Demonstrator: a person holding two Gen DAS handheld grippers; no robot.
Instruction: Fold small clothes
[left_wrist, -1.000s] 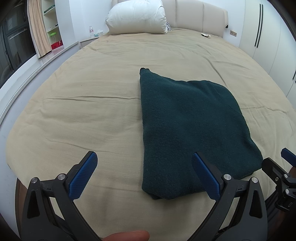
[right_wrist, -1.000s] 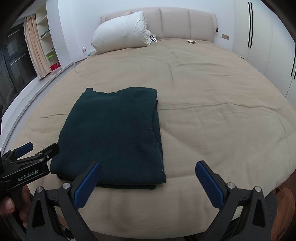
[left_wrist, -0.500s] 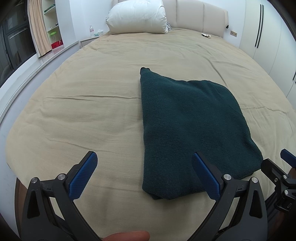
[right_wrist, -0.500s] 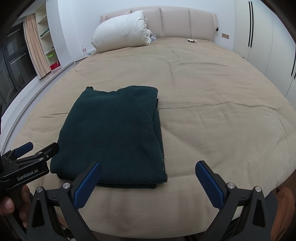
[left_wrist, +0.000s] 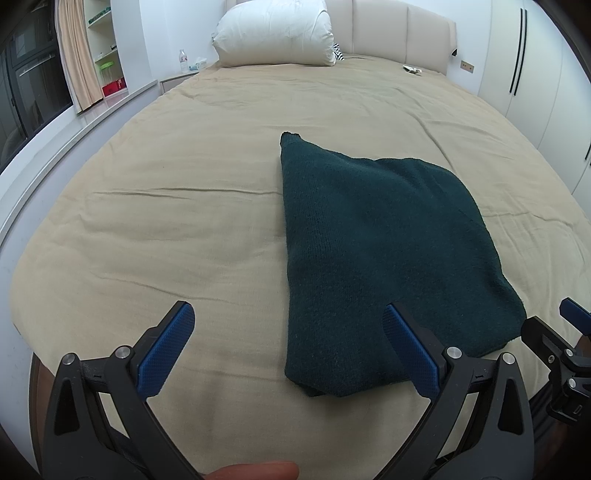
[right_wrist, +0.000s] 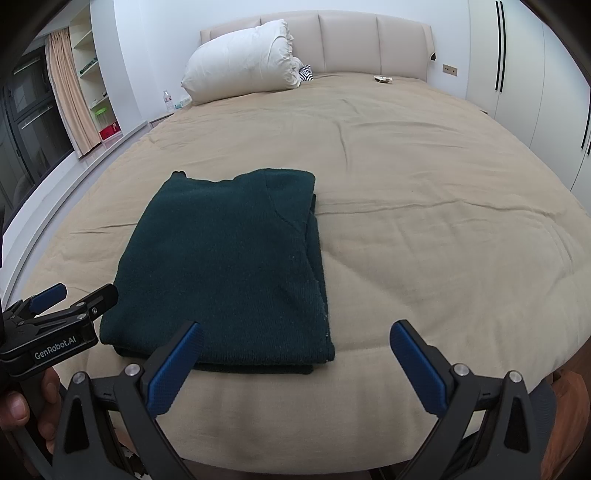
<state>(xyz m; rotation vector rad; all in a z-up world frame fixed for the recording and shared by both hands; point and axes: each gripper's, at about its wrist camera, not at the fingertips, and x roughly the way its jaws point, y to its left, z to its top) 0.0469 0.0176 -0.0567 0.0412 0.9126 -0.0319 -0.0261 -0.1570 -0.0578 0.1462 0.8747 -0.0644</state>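
A dark green knitted garment (left_wrist: 380, 251) lies folded into a flat rectangle near the front edge of the bed; it also shows in the right wrist view (right_wrist: 229, 269). My left gripper (left_wrist: 288, 347) is open and empty, held just short of the garment's near left corner. My right gripper (right_wrist: 295, 365) is open and empty, held in front of the garment's near right corner. Each gripper shows at the edge of the other's view, the left gripper (right_wrist: 55, 317) and the right gripper (left_wrist: 554, 343).
The bed (left_wrist: 166, 229) has a tan cover with light creases. A white pillow (left_wrist: 273, 33) and padded headboard (right_wrist: 351, 40) stand at the far end. A window ledge and shelves run along the left; white wardrobe doors (right_wrist: 524, 70) on the right.
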